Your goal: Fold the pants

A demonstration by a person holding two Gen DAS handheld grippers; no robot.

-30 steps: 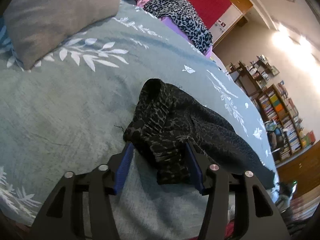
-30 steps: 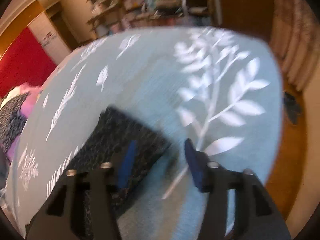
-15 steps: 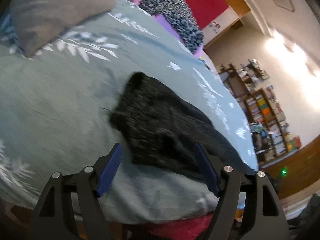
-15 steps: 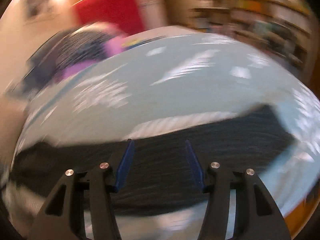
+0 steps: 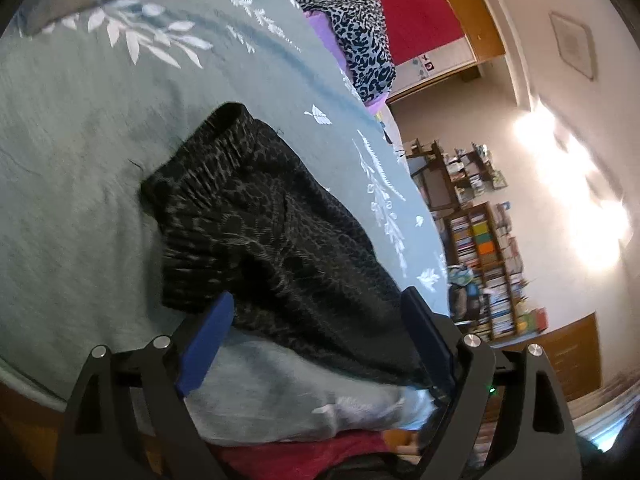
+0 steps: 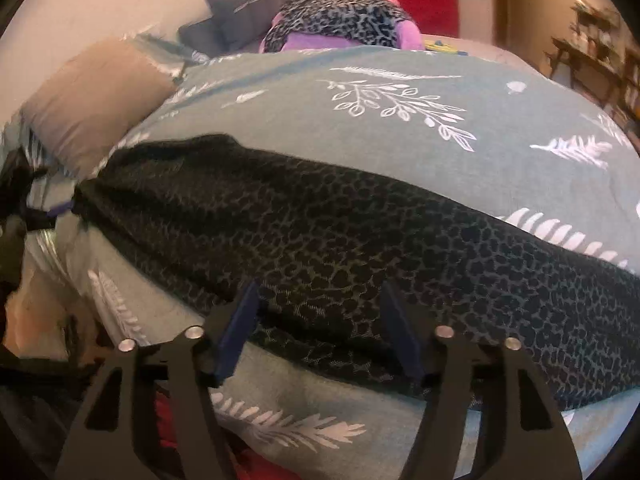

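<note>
Grey-green bedspread with white leaf print [image 5: 80, 128] covers the bed. Dark black-grey leopard-patterned fabric pants [image 6: 328, 232] lie stretched lengthwise along its near edge, waistband end bunched in left view. Grey-brown pillow [image 6: 92, 96] near the waistband end. Left gripper [image 5: 316, 316]: jaws wide apart, straddling the pants' edge, gripping nothing. Right gripper [image 6: 320, 308]: jaws parted over mid-pants, nothing clamped

The pants [image 5: 276, 236] are black with a grey leopard print. The bedspread [image 5: 80, 160] is grey-green with white leaf sprigs. Each tool, left tool [image 5: 320, 336] and right tool [image 6: 322, 332], is black with blue fingers [image 5: 206, 336].
</note>
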